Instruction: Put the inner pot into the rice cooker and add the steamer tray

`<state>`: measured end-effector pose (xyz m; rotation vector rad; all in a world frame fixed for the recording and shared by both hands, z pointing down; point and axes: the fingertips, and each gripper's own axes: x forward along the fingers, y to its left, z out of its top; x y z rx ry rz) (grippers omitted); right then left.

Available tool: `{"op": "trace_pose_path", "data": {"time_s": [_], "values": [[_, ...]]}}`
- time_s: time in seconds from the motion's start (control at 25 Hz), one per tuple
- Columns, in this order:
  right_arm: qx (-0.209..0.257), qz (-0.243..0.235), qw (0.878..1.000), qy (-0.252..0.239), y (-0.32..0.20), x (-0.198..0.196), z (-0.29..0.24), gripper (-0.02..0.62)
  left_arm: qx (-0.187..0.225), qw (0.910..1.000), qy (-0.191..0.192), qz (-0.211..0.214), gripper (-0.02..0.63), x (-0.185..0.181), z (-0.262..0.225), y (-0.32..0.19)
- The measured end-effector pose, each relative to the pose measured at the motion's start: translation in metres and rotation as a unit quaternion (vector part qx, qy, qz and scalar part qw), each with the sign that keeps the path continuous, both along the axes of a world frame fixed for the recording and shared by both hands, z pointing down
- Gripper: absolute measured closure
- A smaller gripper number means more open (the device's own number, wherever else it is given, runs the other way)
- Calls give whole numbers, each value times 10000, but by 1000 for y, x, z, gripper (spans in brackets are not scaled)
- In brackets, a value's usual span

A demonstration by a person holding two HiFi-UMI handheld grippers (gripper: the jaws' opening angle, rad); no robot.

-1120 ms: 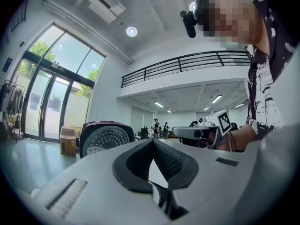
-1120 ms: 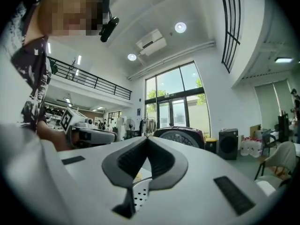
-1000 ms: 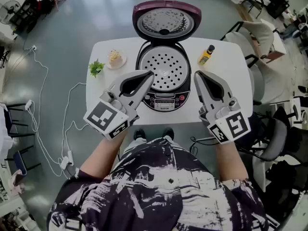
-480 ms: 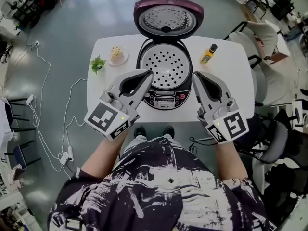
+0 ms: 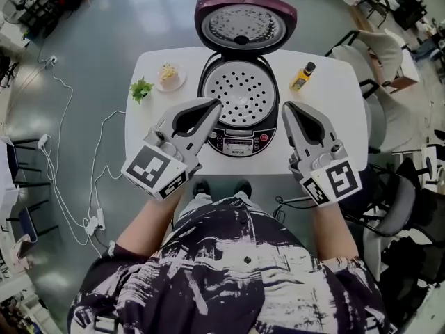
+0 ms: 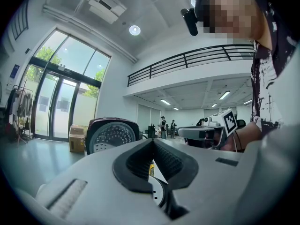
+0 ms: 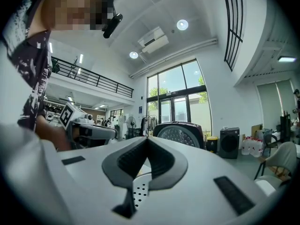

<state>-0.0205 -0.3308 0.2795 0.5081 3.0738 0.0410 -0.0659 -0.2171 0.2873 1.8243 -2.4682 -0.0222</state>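
Observation:
The rice cooker [image 5: 240, 139] stands mid-table with its maroon lid [image 5: 245, 23] swung open. Inside its mouth lies the perforated steamer tray [image 5: 240, 96]; the inner pot beneath it is hidden. My left gripper [image 5: 215, 106] hovers by the cooker's left front, shut and holding nothing. My right gripper [image 5: 286, 107] mirrors it at the right front, also shut and holding nothing. In the left gripper view the closed jaws [image 6: 153, 141] point past the lid [image 6: 111, 135]. The right gripper view shows shut jaws [image 7: 146, 139], the lid [image 7: 180, 134] and tray holes [image 7: 139, 191] below.
On the white table [image 5: 341, 124] sit a small plate of food [image 5: 167, 78], a green sprig [image 5: 140, 89] and a yellow bottle [image 5: 300, 78]. Chairs [image 5: 379, 54] crowd the right side. Cables [image 5: 62, 152] trail across the floor at left.

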Motion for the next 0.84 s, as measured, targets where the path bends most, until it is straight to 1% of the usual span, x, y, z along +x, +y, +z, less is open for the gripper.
{"op": "trace_pose_path", "data": {"time_s": [0.84], "values": [[48, 31, 10000, 53, -4, -2, 8, 598, -53, 10000, 6, 60, 601, -3, 7, -5]]}}
